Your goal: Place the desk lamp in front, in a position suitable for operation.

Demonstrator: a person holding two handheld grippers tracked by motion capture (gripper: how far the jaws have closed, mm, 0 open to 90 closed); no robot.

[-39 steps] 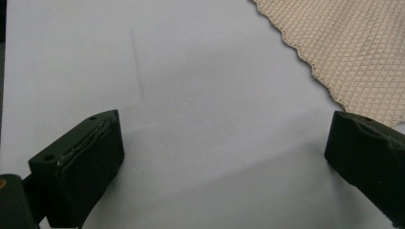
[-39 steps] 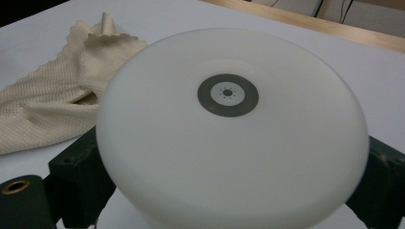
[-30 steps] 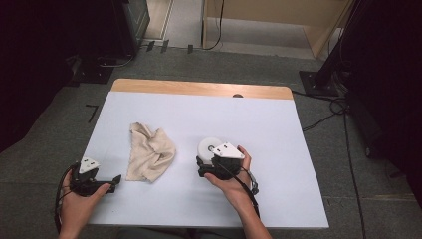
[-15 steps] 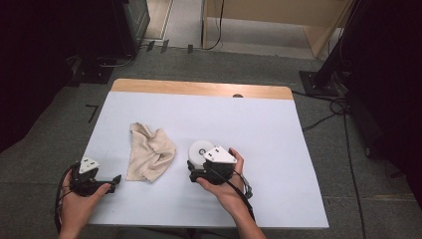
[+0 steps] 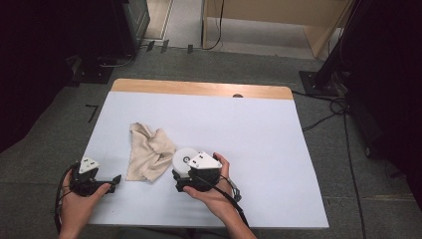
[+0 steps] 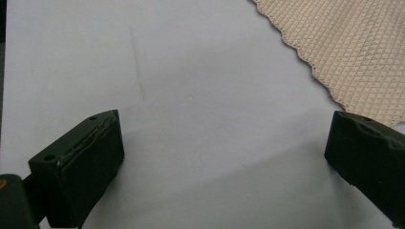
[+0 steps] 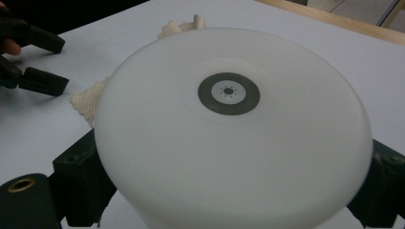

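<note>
A white round puck with a grey ring at its centre sits between the jaws of my right gripper, which is shut on it just right of the cloth. In the right gripper view the puck spans the gap from one jaw to the other, and my right gripper clasps its sides. A crumpled beige cloth lies on the white table top. My left gripper rests open at the front left, pointing at the cloth. Its jaws stand wide apart with the cloth's edge just beyond them.
The table's white cover stretches bare to the right and back, ending at a wooden strip along the far edge. Dark floor, cables and stands surround the table. In the right gripper view the left gripper shows at the far left.
My right gripper has carried the puck to the left and nearer the table's front, up beside the cloth. The left gripper and the cloth have stayed put.
</note>
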